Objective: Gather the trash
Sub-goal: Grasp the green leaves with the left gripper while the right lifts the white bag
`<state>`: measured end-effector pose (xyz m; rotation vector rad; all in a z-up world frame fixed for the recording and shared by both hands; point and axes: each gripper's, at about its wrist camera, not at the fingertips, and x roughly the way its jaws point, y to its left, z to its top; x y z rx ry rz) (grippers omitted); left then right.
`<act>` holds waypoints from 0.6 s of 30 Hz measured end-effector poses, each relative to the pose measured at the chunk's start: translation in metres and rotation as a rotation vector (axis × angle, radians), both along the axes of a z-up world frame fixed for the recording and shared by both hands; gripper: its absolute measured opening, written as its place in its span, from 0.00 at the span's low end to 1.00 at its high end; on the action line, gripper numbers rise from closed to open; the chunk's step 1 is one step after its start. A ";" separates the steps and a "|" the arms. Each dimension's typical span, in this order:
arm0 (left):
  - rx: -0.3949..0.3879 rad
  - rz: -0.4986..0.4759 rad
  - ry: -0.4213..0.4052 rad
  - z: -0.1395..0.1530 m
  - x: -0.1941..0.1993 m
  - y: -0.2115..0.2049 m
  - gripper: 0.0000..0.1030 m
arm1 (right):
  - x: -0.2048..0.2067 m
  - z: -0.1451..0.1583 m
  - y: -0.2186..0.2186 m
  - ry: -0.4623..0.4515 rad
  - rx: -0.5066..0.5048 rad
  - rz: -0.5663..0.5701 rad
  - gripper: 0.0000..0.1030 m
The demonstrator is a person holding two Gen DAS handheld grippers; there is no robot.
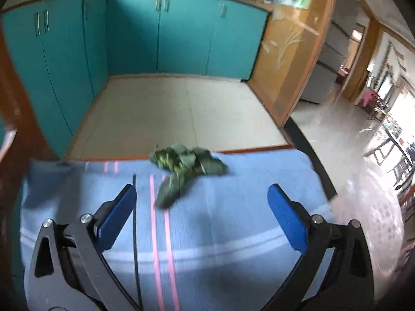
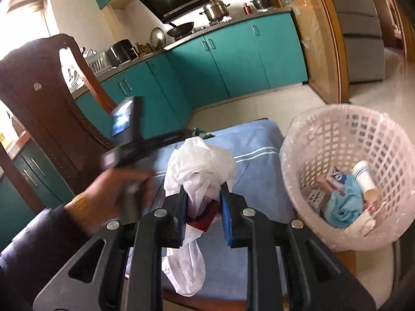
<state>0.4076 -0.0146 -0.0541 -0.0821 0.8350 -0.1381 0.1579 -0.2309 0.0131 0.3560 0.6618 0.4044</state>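
Over blue cloth (image 2: 254, 140), right fingers (image 2: 229, 204) pinch plastic bag (image 2: 197, 163).

Table under blue striped cloth (image 1: 233, 207); green leaves (image 1: 185, 167) near far edge.

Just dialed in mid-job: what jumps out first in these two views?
The right tool is shut on a crumpled white plastic bag above the blue striped cloth, with the lined white lattice basket of trash at its right. The left tool hangs open before a heap of green leaves.
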 end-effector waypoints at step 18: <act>-0.263 0.093 0.037 -0.025 0.042 0.039 0.11 | -0.006 0.001 0.012 0.001 -0.018 0.056 0.22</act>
